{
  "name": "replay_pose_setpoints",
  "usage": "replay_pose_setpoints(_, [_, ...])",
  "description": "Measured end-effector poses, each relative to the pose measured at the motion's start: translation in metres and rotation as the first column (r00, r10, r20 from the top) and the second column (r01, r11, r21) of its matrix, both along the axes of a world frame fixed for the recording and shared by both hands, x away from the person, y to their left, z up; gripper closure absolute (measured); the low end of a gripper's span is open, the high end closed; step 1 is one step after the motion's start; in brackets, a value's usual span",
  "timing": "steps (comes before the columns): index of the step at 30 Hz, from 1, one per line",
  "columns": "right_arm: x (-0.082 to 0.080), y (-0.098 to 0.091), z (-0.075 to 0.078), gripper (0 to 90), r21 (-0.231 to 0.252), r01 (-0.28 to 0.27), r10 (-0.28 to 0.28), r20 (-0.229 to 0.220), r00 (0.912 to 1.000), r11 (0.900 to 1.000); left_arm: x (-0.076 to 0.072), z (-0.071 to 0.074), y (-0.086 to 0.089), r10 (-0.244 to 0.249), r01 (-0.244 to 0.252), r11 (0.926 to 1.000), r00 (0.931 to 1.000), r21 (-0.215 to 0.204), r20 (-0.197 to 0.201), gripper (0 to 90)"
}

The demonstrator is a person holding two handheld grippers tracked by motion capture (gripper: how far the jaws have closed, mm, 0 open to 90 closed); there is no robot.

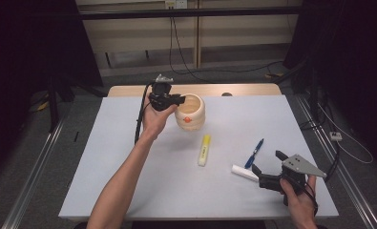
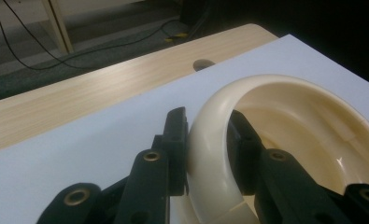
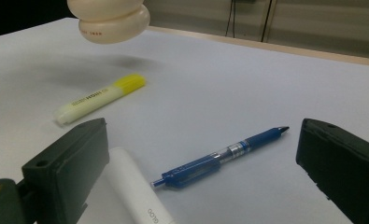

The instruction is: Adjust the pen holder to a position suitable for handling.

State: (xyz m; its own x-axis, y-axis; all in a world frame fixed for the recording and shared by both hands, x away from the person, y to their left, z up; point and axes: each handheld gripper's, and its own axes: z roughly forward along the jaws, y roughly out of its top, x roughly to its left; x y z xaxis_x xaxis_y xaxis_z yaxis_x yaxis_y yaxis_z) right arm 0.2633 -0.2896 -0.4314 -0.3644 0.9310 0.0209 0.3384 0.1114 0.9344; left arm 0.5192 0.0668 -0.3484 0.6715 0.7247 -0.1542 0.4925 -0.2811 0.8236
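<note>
Item: cream pot (image 1: pixel 190 112), landmark, lifted off the counter (image 1: pixel 129 181). My left tool (image 1: pixel 172 99) pinches its rim, one jaw inside, one outside, for carrying. My right tool (image 1: pixel 267 168), spread, waits by pens nearer me than the pot.

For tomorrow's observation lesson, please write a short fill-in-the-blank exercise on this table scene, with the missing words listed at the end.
1. The left gripper is clamped on the rim of the cream ____.
2. The cream pot hangs ____ the table, casting a shadow.
3. The yellow highlighter lies between the pot and the ____ marker.
4. The right gripper has its jaws ____, with the blue pen ahead.

Missing words: pot; above; white; open
</note>
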Motion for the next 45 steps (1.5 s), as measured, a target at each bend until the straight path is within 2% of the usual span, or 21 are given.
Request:
replay_pose_setpoints(3, [0.0, 0.0, 0.0, 2.4, -0.001, 0.001, -0.001, 0.001, 1.0, 1.0, -0.005, 0.003, 0.003, -0.009, 0.009, 0.9999, 0.9999, 0.012, 0.009, 72.9])
replay_pose_setpoints(4, [0.0, 0.0, 0.0, 2.4, -0.001, 0.0, 0.0, 0.0, 1.0, 1.0, -0.007, 0.004, 0.003, 0.003, -0.003, 1.0, 1.0, 0.0, 0.007, 72.9])
replay_pose_setpoints(5, [0.0, 0.0, 0.0, 2.4, -0.001, 0.0, 0.0, 0.0, 1.0, 1.0, -0.008, 0.005, 0.005, -0.007, 0.006, 0.9998, 0.9999, 0.021, 0.01, 72.9])
replay_pose_setpoints(7, [0.0, 0.0, 0.0, 2.4, -0.003, 0.003, -0.003, -0.001, 1.0, 1.0, -0.011, 0.006, 0.006, 0.001, -0.001, 1.0, 0.9999, 0.004, 0.012, 72.8])
replay_pose_setpoints(8, [0.0, 0.0, 0.0, 2.4, -0.003, 0.003, -0.003, -0.002, 1.0, 1.0, -0.013, 0.007, 0.008, -0.005, 0.005, 0.9999, 0.9999, 0.016, 0.011, 72.8])
replay_pose_setpoints(10, [0.0, 0.0, 0.0, 2.4, -0.002, 0.002, -0.002, -0.002, 1.0, 1.0, -0.016, 0.006, 0.009, 0.01, -0.009, 0.9999, 0.9999, -0.005, 0.01, 72.9])
replay_pose_setpoints(12, [0.001, 0.0, 0.0, 2.4, -0.002, 0.004, -0.004, -0.004, 1.0, 1.0, -0.02, 0.006, 0.01, 0.007, -0.007, 1.0, 0.9999, -0.006, 0.008, 72.9])
replay_pose_setpoints(13, [0.001, 0.0, 0.0, 2.4, -0.002, 0.004, -0.004, -0.003, 1.0, 1.0, -0.021, 0.006, 0.012, -0.004, 0.004, 0.9998, 0.9999, 0.021, 0.015, 72.9])
replay_pose_setpoints(18, [0.001, 0.0, 0.0, 2.4, -0.003, 0.003, -0.003, -0.003, 1.0, 1.0, -0.03, 0.004, 0.018, 0.003, -0.003, 0.9999, 1.0, 0.01, 0.008, 72.7])
replay_pose_setpoints(20, [0.001, 0.001, 0.0, 2.4, -0.003, 0.003, -0.004, -0.005, 1.0, 1.0, -0.033, 0.003, 0.022, -0.004, 0.004, 0.9998, 1.0, 0.022, 0.005, 72.8])
replay_pose_setpoints(21, [0.001, 0.001, 0.0, 2.4, -0.003, 0.004, -0.004, -0.005, 1.0, 1.0, -0.036, 0.003, 0.022, 0.008, -0.008, 1.0, 1.0, 0.005, 0.003, 72.8])
replay_pose_setpoints(24, [0.001, 0.0, 0.0, 2.4, -0.004, 0.004, -0.004, -0.003, 1.0, 1.0, -0.042, 0.003, 0.028, 0.012, -0.012, 0.9998, 0.9999, 0.015, 0.0, 72.7])
replay_pose_setpoints(25, [0.001, 0.0, 0.0, 2.4, -0.004, 0.004, -0.004, -0.003, 1.0, 1.0, -0.044, 0.002, 0.029, 0.023, -0.023, 0.9997, 0.9997, -0.003, -0.004, 72.7])
replay_pose_setpoints(26, [0.001, 0.0, 0.0, 2.4, -0.004, 0.004, -0.004, -0.003, 1.0, 1.0, -0.046, 0.003, 0.032, 0.014, -0.014, 0.9999, 0.9999, 0.003, -0.005, 72.7])
replay_pose_setpoints(27, [0.001, 0.0, 0.0, 2.4, -0.004, 0.004, -0.004, -0.003, 1.0, 1.0, -0.048, 0.002, 0.033, 0.022, -0.023, 0.9996, 0.9997, -0.018, -0.008, 72.7])
replay_pose_setpoints(29, [0.001, 0.001, 0.0, 2.4, -0.005, 0.005, -0.005, -0.004, 1.0, 1.0, -0.052, 0.003, 0.036, 0.018, -0.018, 0.9995, 0.9998, -0.026, -0.013, 72.7])
replay_pose_setpoints(35, [0.001, 0.001, -0.001, 2.4, -0.006, 0.007, -0.007, -0.004, 1.0, 1.0, -0.061, 0.005, 0.045, 0.032, -0.032, 0.9995, 0.9995, -0.01, 0.005, 72.6])
replay_pose_setpoints(39, [0.001, 0.001, -0.001, 2.4, -0.007, 0.007, -0.007, -0.006, 1.0, 0.9999, -0.069, 0.004, 0.05, 0.047, -0.047, 0.9989, 0.9989, -0.004, -0.005, 72.6])
replay_pose_setpoints(40, [0.001, 0.001, -0.001, 2.4, -0.009, 0.008, -0.008, -0.005, 1.0, 0.9999, -0.071, 0.003, 0.05, 0.056, -0.056, 0.9982, 0.9984, -0.02, -0.011, 72.5])
replay_pose_setpoints(45, [0.001, 0.001, -0.001, 2.4, -0.008, 0.008, -0.008, -0.006, 1.0, 0.9999, -0.08, -0.003, 0.055, 0.074, -0.074, 0.9972, 0.9968, -0.004, -0.03, 72.5])
